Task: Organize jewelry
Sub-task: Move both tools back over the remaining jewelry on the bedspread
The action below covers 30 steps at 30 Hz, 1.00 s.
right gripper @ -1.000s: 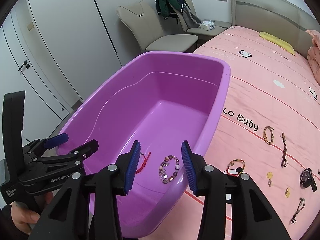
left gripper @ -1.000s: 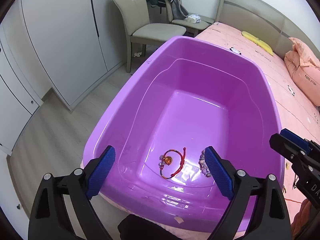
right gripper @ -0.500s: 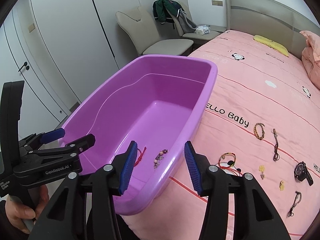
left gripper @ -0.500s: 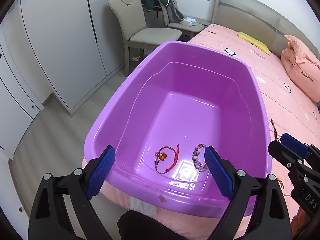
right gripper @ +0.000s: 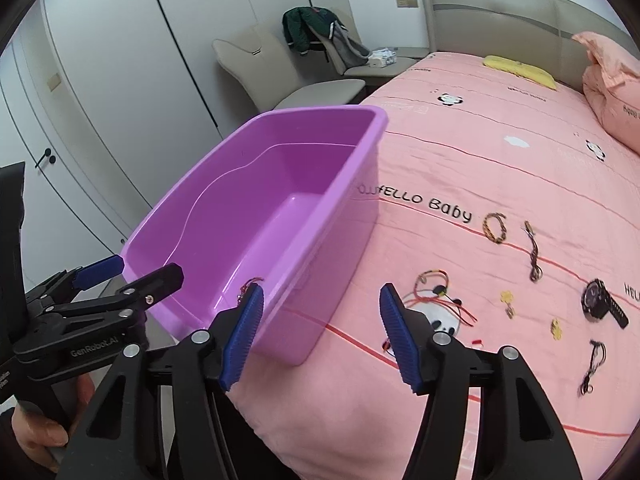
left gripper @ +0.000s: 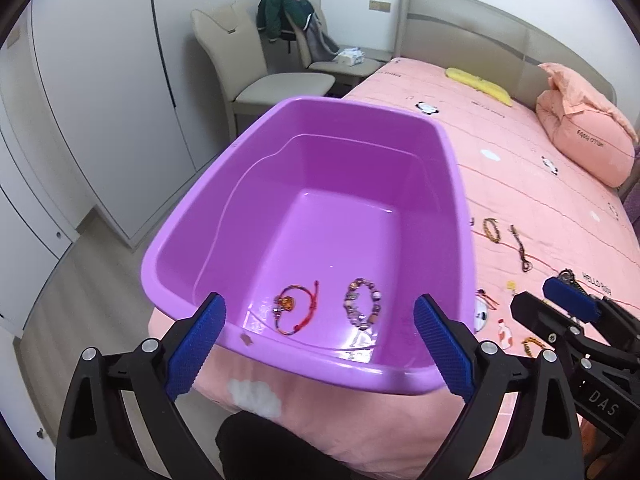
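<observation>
A purple plastic tub [left gripper: 304,360] stands at the corner of the pink bed. A red cord bracelet [left gripper: 294,310] and a beaded bracelet [left gripper: 362,307] lie on its floor. My left gripper [left gripper: 320,340] is open and empty at the tub's near rim. My right gripper [right gripper: 320,332] is open and empty, right of the tub [right gripper: 224,168], above the bedsheet. On the bed lie a multicolour cord bracelet [right gripper: 432,280], a braided bracelet [right gripper: 495,227], a dark cord [right gripper: 534,254], a black watch [right gripper: 600,304], small yellow charms [right gripper: 507,297] and a thin black cord [right gripper: 594,366].
The pink bed [right gripper: 480,152] carries a yellow cushion [right gripper: 520,66] and a folded pink quilt [left gripper: 584,148] at the far end. Two beige chairs [left gripper: 256,76] with a green jacket [left gripper: 288,12] stand behind the tub. White wardrobe doors [left gripper: 100,100] line the left side.
Both grippers have drawn back from the tub and swung right. The right gripper has opened wider and now faces the jewelry on the bedsheet instead of the tub's inside.
</observation>
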Motion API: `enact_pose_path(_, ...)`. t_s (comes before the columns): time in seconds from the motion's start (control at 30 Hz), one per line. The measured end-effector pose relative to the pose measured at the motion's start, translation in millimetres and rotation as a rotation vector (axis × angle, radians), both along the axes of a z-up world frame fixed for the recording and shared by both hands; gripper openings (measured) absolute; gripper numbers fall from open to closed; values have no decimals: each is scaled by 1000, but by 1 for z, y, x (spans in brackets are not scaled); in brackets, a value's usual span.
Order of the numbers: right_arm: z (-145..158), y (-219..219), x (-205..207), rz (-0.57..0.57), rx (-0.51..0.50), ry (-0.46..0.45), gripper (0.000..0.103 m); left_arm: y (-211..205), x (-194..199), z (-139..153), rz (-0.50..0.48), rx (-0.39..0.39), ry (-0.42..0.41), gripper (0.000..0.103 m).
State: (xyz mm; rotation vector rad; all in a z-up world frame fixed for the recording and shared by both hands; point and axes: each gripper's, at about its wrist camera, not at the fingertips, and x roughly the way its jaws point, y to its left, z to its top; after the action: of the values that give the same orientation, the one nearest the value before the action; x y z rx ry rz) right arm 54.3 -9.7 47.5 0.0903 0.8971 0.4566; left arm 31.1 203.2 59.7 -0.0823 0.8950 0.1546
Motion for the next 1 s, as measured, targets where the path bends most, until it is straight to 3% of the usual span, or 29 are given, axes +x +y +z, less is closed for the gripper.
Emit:
enact_pose_path(0.53,-33,-132,-61,-243,-41,42,63,-100,-21,-8,-233,-75,-9,96)
enact_pose_path(0.73,-56,-168,-70,-329,-27,74,65,-134,-14,-33,-286,-91,32,96)
enact_pose_path(1.0,-89,-187,-59,-366,-55,105,65,-164,11,-75,-310,-56,65,96)
